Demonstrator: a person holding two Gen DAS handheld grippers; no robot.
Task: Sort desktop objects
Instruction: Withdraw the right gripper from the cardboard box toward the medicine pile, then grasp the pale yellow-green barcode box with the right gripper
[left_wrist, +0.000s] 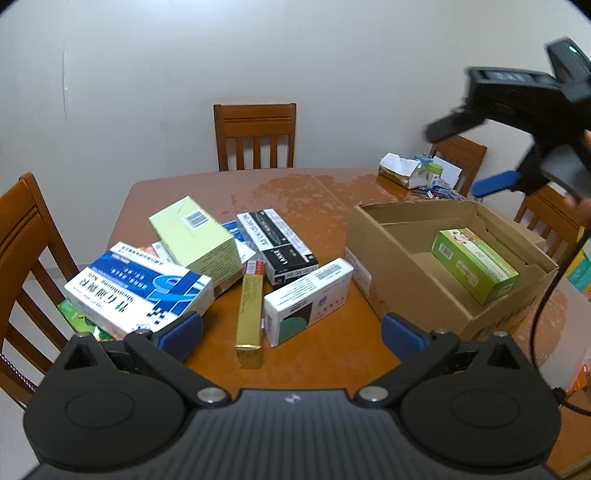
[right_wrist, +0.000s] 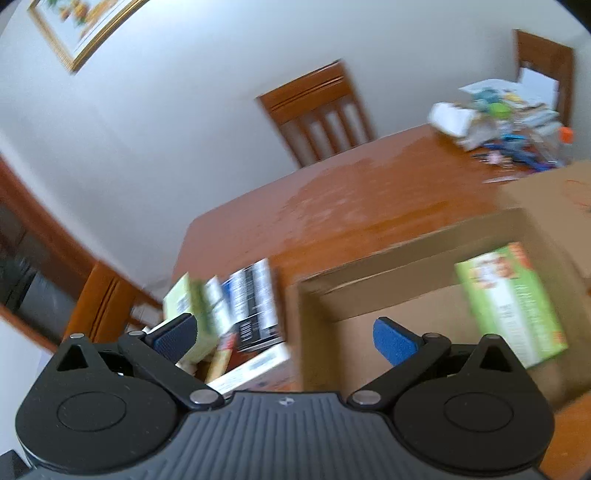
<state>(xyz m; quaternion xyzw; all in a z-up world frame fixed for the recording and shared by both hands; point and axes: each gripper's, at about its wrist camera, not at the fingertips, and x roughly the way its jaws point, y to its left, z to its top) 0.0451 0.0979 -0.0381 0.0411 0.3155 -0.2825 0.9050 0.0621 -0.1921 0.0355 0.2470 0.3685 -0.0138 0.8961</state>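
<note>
A pile of boxes lies on the wooden table (left_wrist: 314, 192): a blue-and-white box (left_wrist: 140, 291), a pale green box (left_wrist: 195, 236), a black-and-white box (left_wrist: 280, 243), a gold carton (left_wrist: 251, 314) and a white box (left_wrist: 306, 299). A cardboard box (left_wrist: 406, 295) at the right holds a green box (left_wrist: 476, 264). My left gripper (left_wrist: 291, 332) is open and empty above the near table edge. My right gripper (right_wrist: 284, 332) is open and empty, high over the cardboard box (right_wrist: 369, 266); it shows in the left wrist view (left_wrist: 465, 155). The green box (right_wrist: 513, 302) lies below it.
Wooden chairs stand at the far side (left_wrist: 255, 136), the left (left_wrist: 22, 258) and the right (left_wrist: 546, 218). A tissue box and small clutter (left_wrist: 417, 173) sit at the table's far right corner. A framed picture (right_wrist: 77, 26) hangs on the wall.
</note>
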